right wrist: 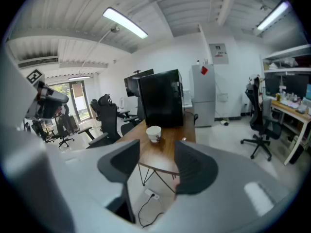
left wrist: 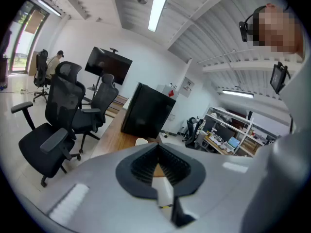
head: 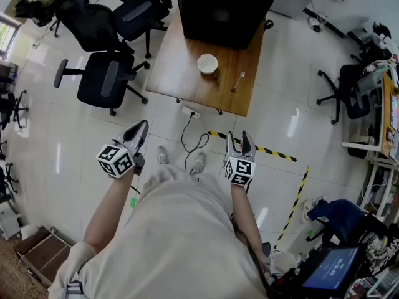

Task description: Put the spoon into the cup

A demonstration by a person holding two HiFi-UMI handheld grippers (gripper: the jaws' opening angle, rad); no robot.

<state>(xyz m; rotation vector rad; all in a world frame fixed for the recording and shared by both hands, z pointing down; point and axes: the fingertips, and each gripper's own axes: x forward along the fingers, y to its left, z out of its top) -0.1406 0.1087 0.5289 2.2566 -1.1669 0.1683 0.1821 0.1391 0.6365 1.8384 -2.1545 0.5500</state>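
Lying alone on the wooden table [head: 181,67], one spoon [head: 239,80] is resting well ahead of the right gripper [head: 239,139], almost straight out from its jaws, with its bowl end pointing away. One white cup [head: 207,63] is standing upright on the same table, near the spoon but apart from it, a little farther out and toward the left gripper's side. The spoon is sitting outside the cup. One large black box [head: 224,8] is occupying the far end of the table, beyond both cup and spoon.

Two grippers are being held level with each other, both tilting slightly downward and both well short of the table edge. The right gripper is showing its jaws wide apart with nothing between them; through the gap its own view is framing the near table edge, with the cup just above. The left gripper [head: 142,128] is holding its jaws together at the tips, gripping nothing and touching nothing.

One white power strip [head: 190,112] with a dark cable is lying on the tiled floor between the grippers and the table. One line of yellow-and-black tape [head: 274,151] is running across the floor just ahead of the right gripper. At least three black office chairs [head: 106,80] are standing off beyond the left gripper.
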